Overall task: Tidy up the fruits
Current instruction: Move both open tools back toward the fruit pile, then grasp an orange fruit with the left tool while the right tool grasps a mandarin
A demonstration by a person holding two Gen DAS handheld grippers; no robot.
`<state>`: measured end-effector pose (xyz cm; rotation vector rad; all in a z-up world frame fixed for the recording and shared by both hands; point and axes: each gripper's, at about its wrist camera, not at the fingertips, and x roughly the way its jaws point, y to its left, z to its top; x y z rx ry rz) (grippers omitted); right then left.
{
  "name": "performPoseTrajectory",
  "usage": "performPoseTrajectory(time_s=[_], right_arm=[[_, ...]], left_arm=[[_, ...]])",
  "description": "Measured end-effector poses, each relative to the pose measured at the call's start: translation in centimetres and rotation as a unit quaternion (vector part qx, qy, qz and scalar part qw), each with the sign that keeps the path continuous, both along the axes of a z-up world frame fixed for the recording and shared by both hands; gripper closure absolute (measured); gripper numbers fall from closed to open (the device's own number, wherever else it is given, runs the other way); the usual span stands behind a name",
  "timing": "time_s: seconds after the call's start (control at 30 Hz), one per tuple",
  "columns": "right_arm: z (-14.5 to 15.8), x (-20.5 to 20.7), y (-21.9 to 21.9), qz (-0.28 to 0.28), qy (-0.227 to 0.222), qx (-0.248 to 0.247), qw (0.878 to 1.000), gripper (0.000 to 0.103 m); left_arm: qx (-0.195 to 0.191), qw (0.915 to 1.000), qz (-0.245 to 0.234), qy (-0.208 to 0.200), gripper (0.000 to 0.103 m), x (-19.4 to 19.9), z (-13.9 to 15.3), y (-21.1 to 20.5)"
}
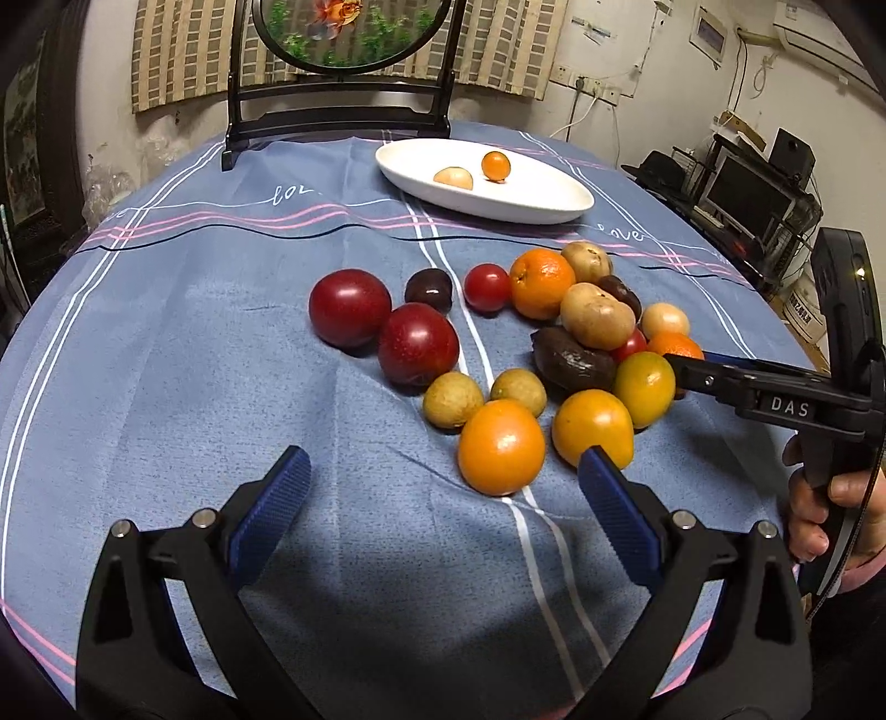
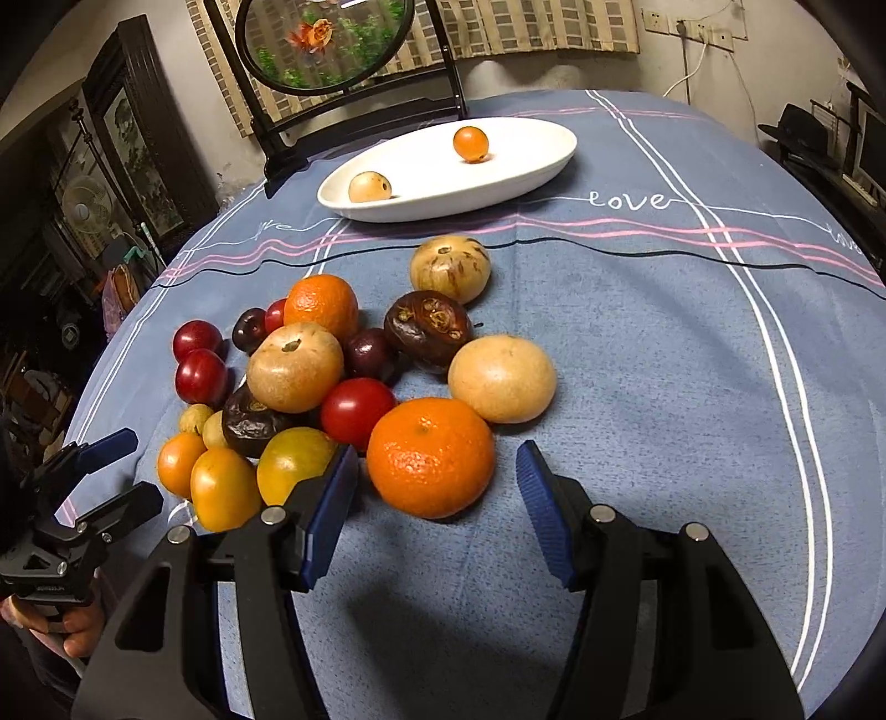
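Observation:
A heap of mixed fruit lies on the blue tablecloth: red plums, mandarins, tan and dark round fruits, small yellow-orange ones. A white oval dish at the back holds a small orange fruit and a pale one. My left gripper is open and empty, just short of an orange fruit. My right gripper is open, its jaws on either side of the near edge of a mandarin. The dish also shows in the right wrist view.
A dark wooden stand with a round goldfish panel stands behind the dish. The table's round edge falls away left and right. Shelves with a monitor stand at the right. The left gripper shows at the left of the right wrist view.

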<state>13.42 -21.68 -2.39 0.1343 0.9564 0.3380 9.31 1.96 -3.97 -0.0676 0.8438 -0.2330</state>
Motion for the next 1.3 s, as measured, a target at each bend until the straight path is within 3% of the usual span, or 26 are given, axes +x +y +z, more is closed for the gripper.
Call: performPoseTrajectory(time_s=[0.23, 0.33, 0.43, 0.5, 0.6, 0.93, 1.13, 1.3], right_arm=[[-0.2, 0.1, -0.3, 0.003, 0.006, 0.015, 1.0, 0.057], [-0.1, 0.0, -0.5, 0.0, 0.006, 0.023, 1.0, 0.058], [-0.1, -0.1, -0.8, -0.005, 0.005, 0.027, 1.0, 0.058], [-0.1, -0.1, -0.8, -0.005, 0.005, 0.027, 1.0, 0.058], [-0.1, -0.1, -0.8, -0.004, 0.006, 0.028, 1.0, 0.058], [-0.1, -0.1, -0.8, -0.004, 0.007, 0.031, 0.999, 0.058], [-0.1, -0.1, -0.9, -0.004, 0.007, 0.033, 0.999, 0.058], [0.0, -0.3, -1.0, -0.005, 0.005, 0.037, 0.999, 0.058]], left_arm=[[-0.002, 1.0, -0.008, -0.001, 0.004, 0.1, -0.1, -0.2], [-0.006, 0.9997, -0.022, -0.007, 0.006, -0.1, 0.0, -0.5], [0.001, 0.9991, -0.04, -0.016, 0.021, -0.4, 0.1, -1.0], [0.011, 0.9985, -0.053, -0.011, 0.038, -0.3, -0.1, -1.6], [0.015, 0.9984, -0.053, -0.007, 0.052, 0.0, -0.4, -1.8], [0.028, 0.998, -0.057, 0.007, 0.057, 0.5, -0.6, -2.2], [0.029, 0.9978, -0.059, 0.01, 0.067, 0.7, -0.8, -2.4], [0.039, 0.9975, -0.058, 0.006, 0.067, 0.5, -0.7, -2.8]])
